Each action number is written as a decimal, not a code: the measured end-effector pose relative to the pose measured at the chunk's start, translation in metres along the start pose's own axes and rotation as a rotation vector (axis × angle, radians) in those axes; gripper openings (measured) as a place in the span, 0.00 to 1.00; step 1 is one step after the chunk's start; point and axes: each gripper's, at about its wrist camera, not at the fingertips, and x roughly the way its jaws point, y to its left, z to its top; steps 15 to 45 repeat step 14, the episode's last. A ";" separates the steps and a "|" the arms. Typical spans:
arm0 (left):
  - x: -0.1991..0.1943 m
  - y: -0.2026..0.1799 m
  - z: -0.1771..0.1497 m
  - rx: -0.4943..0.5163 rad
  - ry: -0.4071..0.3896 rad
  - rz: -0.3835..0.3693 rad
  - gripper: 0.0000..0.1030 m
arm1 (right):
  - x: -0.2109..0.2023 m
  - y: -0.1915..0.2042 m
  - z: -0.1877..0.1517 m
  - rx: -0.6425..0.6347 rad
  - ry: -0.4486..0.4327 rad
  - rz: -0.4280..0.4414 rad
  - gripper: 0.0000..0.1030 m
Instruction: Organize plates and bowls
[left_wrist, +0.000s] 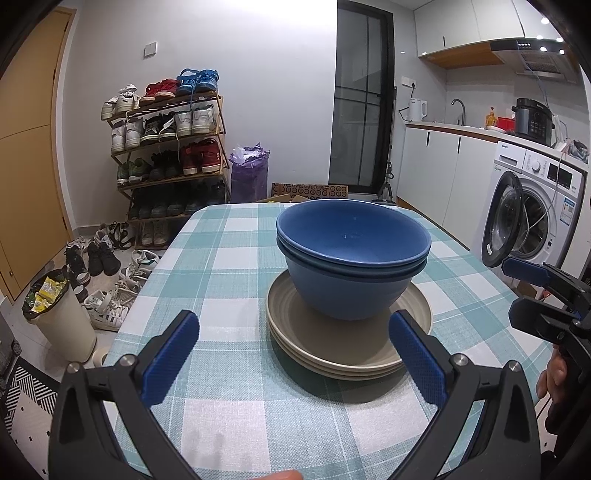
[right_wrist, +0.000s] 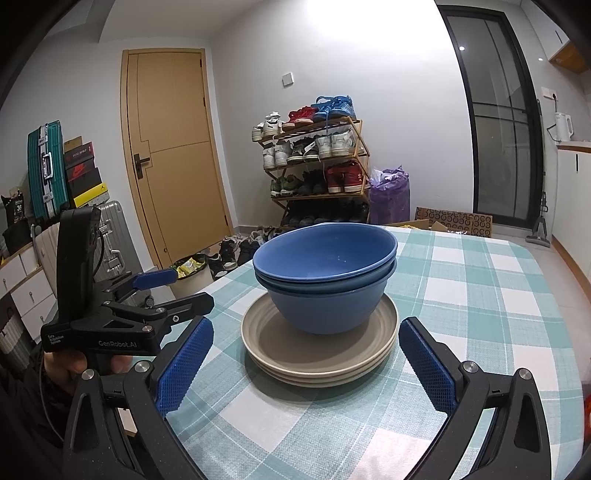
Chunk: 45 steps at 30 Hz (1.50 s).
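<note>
Holding both grippers spread wide and empty, I face the bowls (left_wrist: 352, 254) nested on the plates (left_wrist: 347, 354) mid-table, just ahead; my left gripper (left_wrist: 293, 354) seems nearer than the right gripper (right_wrist: 306, 360).

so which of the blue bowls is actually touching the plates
The lower blue bowl: its base sits on the top beige plate. The upper blue bowl is nested inside it, clear of the plates.
</note>
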 end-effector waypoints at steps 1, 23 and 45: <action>0.000 0.000 0.000 0.001 0.000 0.000 1.00 | 0.000 0.000 0.000 0.000 0.000 0.001 0.99; 0.000 0.000 -0.001 -0.007 -0.008 0.000 1.00 | 0.000 0.003 -0.001 -0.002 0.006 0.004 0.99; 0.000 0.000 -0.001 -0.007 -0.008 0.000 1.00 | 0.000 0.003 -0.001 -0.002 0.006 0.004 0.99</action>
